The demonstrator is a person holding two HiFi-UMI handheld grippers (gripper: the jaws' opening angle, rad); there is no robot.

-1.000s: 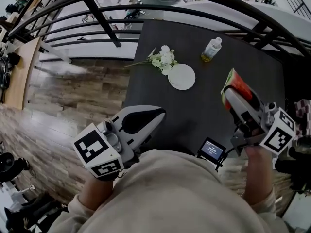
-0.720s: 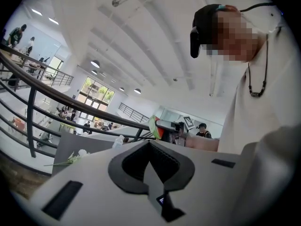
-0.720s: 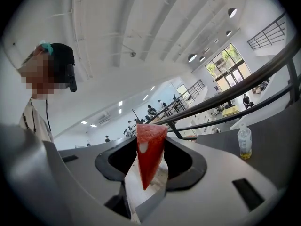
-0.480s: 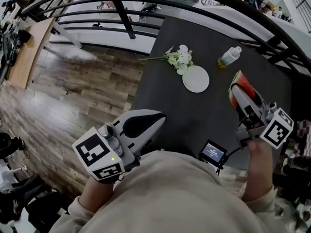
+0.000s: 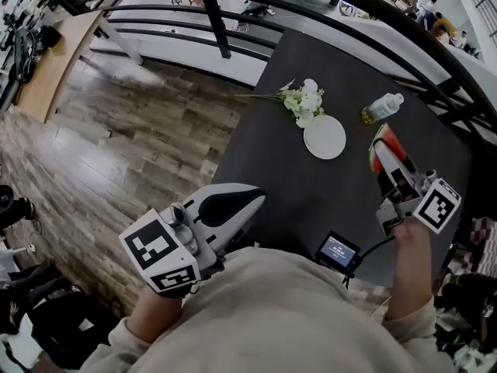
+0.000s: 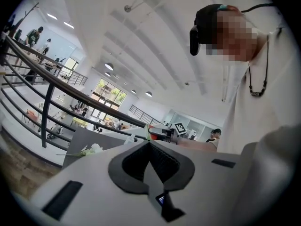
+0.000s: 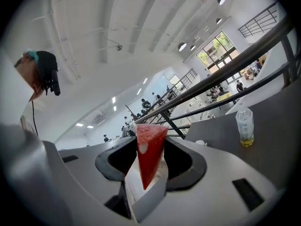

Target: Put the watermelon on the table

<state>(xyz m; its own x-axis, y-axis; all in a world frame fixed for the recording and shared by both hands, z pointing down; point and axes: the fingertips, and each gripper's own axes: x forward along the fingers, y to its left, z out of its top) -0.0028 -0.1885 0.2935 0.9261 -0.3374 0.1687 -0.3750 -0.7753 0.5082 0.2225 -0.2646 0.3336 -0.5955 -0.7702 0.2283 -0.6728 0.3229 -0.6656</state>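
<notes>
A red watermelon slice (image 5: 380, 146) with a green rind is pinched between the jaws of my right gripper (image 5: 384, 158), above the right part of the dark table (image 5: 287, 185). In the right gripper view the watermelon slice (image 7: 149, 150) stands upright, point down, with the right gripper (image 7: 150, 147) shut on it. My left gripper (image 5: 241, 202) hovers at the table's near left corner. In the left gripper view the left gripper (image 6: 149, 144) has its jaws together with nothing between them.
A white plate (image 5: 324, 137), a bunch of white flowers (image 5: 301, 99) and a plastic bottle (image 5: 384, 107) lie on the far half of the table. A small screen device (image 5: 338, 249) hangs at the near edge. A black railing (image 5: 233, 22) runs behind. The bottle (image 7: 244, 126) also shows in the right gripper view.
The right gripper has sunk toward the table with the watermelon slice still held. The left gripper has shifted a little and stays shut.
</notes>
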